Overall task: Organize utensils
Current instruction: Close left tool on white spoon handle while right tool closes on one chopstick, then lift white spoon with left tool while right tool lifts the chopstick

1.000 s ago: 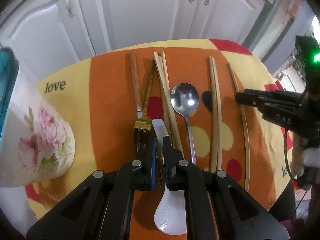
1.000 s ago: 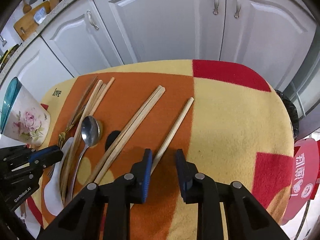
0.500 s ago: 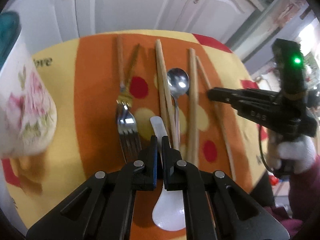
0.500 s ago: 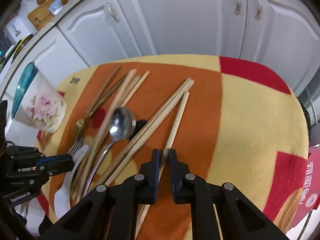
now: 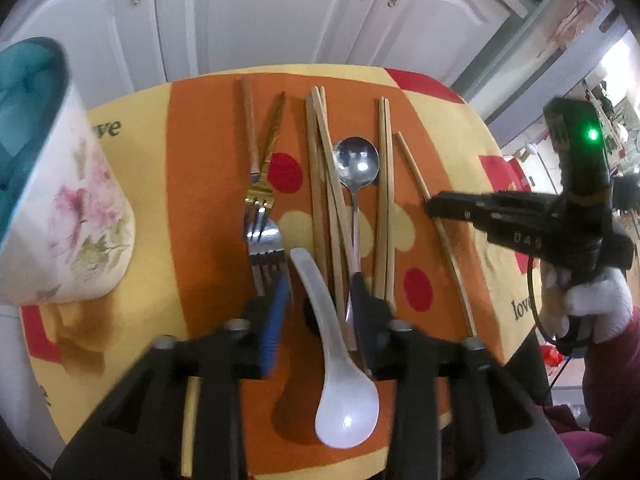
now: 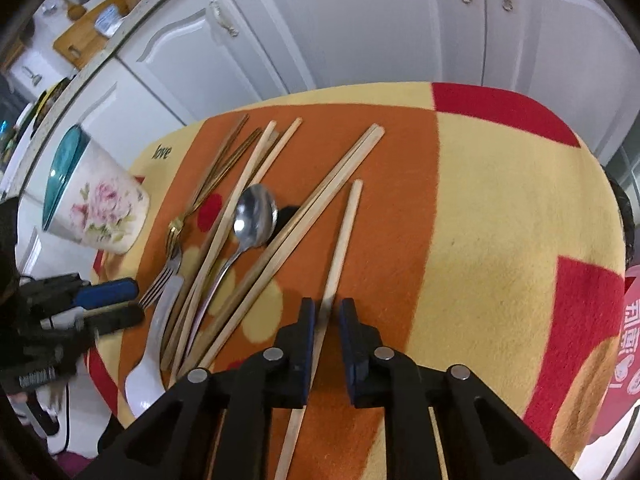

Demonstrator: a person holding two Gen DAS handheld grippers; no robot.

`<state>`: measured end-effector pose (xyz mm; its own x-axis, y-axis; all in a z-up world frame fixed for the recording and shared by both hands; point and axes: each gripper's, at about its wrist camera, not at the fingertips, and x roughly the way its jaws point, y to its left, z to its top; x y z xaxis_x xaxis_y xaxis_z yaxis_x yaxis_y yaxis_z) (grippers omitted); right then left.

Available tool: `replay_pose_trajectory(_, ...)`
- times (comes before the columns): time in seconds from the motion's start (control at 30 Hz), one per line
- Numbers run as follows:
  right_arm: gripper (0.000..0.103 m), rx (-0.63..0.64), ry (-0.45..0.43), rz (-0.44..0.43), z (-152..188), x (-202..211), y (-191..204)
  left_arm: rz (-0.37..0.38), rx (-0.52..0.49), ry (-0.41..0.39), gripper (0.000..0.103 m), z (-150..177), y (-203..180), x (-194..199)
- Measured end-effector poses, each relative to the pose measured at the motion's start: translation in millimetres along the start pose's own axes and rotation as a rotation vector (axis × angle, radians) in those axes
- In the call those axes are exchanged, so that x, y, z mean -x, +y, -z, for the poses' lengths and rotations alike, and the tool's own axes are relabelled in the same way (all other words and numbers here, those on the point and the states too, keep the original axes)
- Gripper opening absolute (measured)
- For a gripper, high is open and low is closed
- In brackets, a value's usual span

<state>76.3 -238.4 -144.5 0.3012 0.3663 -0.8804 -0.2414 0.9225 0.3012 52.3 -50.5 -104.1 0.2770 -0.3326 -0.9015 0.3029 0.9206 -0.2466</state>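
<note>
A white ceramic spoon [image 5: 344, 392] lies on the orange and yellow cloth [image 5: 192, 208]. My left gripper [image 5: 320, 308] straddles its handle with jaws opening; the pads stand clear of it. Beside it lie a silver fork [image 5: 266, 248], a gold fork [image 5: 260, 200], a metal spoon [image 5: 356, 160] and two chopstick pairs [image 5: 320, 184] [image 5: 385, 200]. A single chopstick [image 6: 344, 232] runs between the fingers of my right gripper [image 6: 327, 332], whose jaws are opening slightly, with a gap at the right pad. The left gripper [image 6: 138, 301] shows at the left edge of the right wrist view.
A floral cup [image 5: 68, 208] with a teal inside stands on the cloth's left edge. White cabinet doors [image 6: 360, 28] rise just behind the table. The yellow and red right half of the cloth [image 6: 500, 220] holds no utensils. A gloved hand [image 5: 592, 304] carries the right gripper [image 5: 431, 202].
The left jaws, shut on the white spoon's handle before, have spread apart. The right jaws closed around the single chopstick, then parted a little. The chopstick has shifted closer to the nearest pair.
</note>
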Motion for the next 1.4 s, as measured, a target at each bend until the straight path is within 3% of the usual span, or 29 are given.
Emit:
replay_pose_trajectory(0.1, 0.014, -0.019, 0.002, 0.006, -11, -7, 2, -0.064, -0.012, 0.022, 0.035, -2, -2, -14)
replay_pose_trajectory(0.2, 0.014, -0.019, -0.011, 0.009, -22, -13, 6, -0.064, -0.001, 0.02, 0.033, -7, -2, -23)
replay_pose_trajectory(0.27, 0.014, -0.001, -0.026, 0.018, -27, -17, 10, -0.07, -0.025, 0.021, 0.014, -8, -6, -24)
replay_pose_trajectory(0.37, 0.008, 0.033, -0.031, 0.026, -28, -18, 14, -0.085, -0.057, 0.023, 0.013, -3, -10, -22)
replay_pose_trajectory(0.43, 0.007, 0.025, -0.043, -0.011, -25, -10, 13, -0.073, -0.043, 0.005, 0.003, 3, -5, -12)
replay_pose_trajectory(0.63, 0.007, 0.028, -0.123, -0.063, -14, 27, 15, -0.006, -0.009, -0.084, 0.003, 20, 12, 31)
replay_pose_trajectory(0.83, 0.006, 0.049, -0.13, -0.064, -9, 38, 23, -0.028, -0.01, -0.074, 0.003, 22, 15, 29)
replay_pose_trajectory(0.9, 0.006, 0.044, -0.119, -0.057, -7, 34, 25, 0.009, 0.008, -0.037, 0.01, 21, 11, 17)
replay_pose_trajectory(0.97, 0.006, 0.036, -0.11, -0.058, -4, 31, 24, 0.001, 0.0, -0.017, 0.028, 19, 5, 5)
replay_pose_trajectory(1.17, 0.006, 0.033, -0.098, -0.057, 0, 30, 24, -0.084, -0.104, 0.021, 0.026, 16, -13, -18)
replay_pose_trajectory(1.23, 0.006, 0.034, -0.103, -0.061, -1, 33, 24, -0.075, -0.093, 0.019, 0.013, 16, -10, -17)
replay_pose_trajectory(1.4, 0.006, 0.05, -0.134, -0.087, 0, 48, 30, 0.002, -0.047, -0.034, 0.011, 22, 0, 12)
